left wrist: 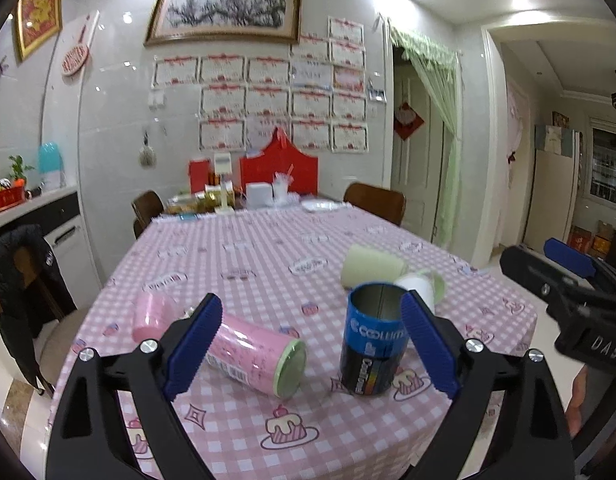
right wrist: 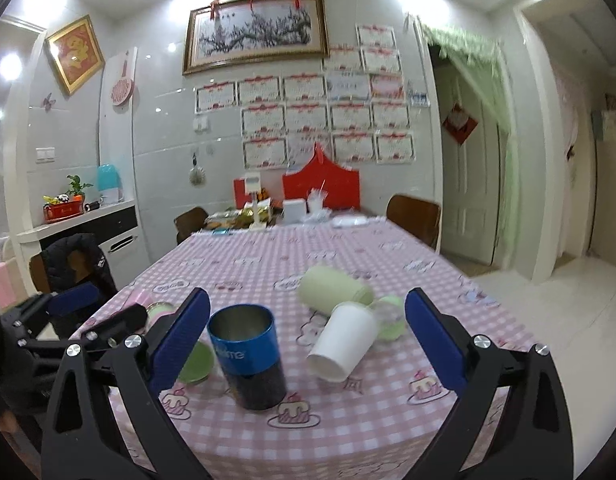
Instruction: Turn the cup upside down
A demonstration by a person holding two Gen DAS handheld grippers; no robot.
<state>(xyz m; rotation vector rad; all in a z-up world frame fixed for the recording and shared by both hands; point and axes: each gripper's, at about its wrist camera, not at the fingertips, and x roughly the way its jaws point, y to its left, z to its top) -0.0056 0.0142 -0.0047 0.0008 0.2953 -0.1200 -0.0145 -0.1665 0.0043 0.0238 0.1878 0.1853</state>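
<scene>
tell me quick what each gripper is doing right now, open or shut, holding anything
Left gripper: open, holding nothing; the blue cup stands upright between its fingers.
Right gripper: open, holding nothing, above the checked tablecloth.

The blue tin can (right wrist: 248, 356) near the tabletop's front edge has a dull metal interior and glossy printed wrap. The white cup (right wrist: 342, 346) looks matt, like paper. The pink checked tablecloth (right wrist: 268, 256) looks smooth with a slight sheen.

Blue cans (left wrist: 373, 340) (right wrist: 248, 356): 1
Pink cups (left wrist: 256, 354): 2
Pale green cups (left wrist: 370, 266) (right wrist: 332, 286): 1
White cups (right wrist: 342, 346) (left wrist: 416, 286): 1
Chairs (left wrist: 376, 200) (right wrist: 414, 214): 3
</scene>
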